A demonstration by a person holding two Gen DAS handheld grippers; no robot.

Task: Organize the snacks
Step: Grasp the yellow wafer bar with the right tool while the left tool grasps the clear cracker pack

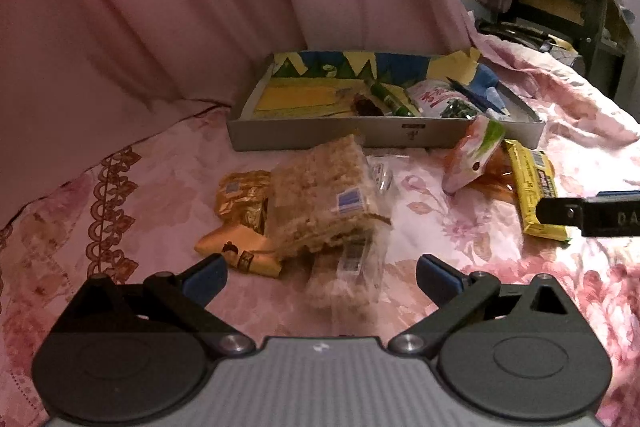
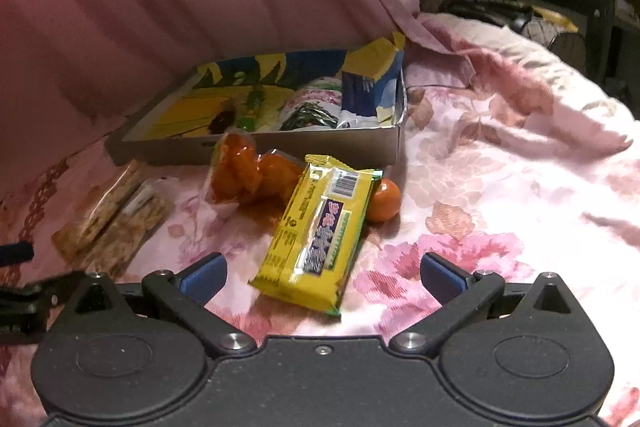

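A shallow cardboard box [image 1: 304, 137] [image 2: 328, 145] lies on the floral bedspread and holds several snack packs. My left gripper [image 1: 322, 277] is open, its blue pads either side of clear-wrapped rice crisp bars [image 1: 324, 195], apart from them. Gold wrapped packs [image 1: 242, 199] lie left of the bars. My right gripper [image 2: 322, 277] is open just short of a yellow snack pack [image 2: 320, 231] [image 1: 534, 187]. Behind that pack lie a bag of orange snacks [image 2: 238, 175] and an orange ball-shaped snack [image 2: 384, 201]. The rice bars [image 2: 116, 219] also show at the left of the right wrist view.
A pink curtain [image 1: 160, 7] hangs behind the box. A pink-and-green pouch [image 1: 474, 155] leans by the box front. The right gripper's finger [image 1: 588, 217] enters the left wrist view at right. Dark furniture [image 1: 568, 3] stands beyond the bed at the right. Open bedspread [image 2: 500, 207] spreads to the right.
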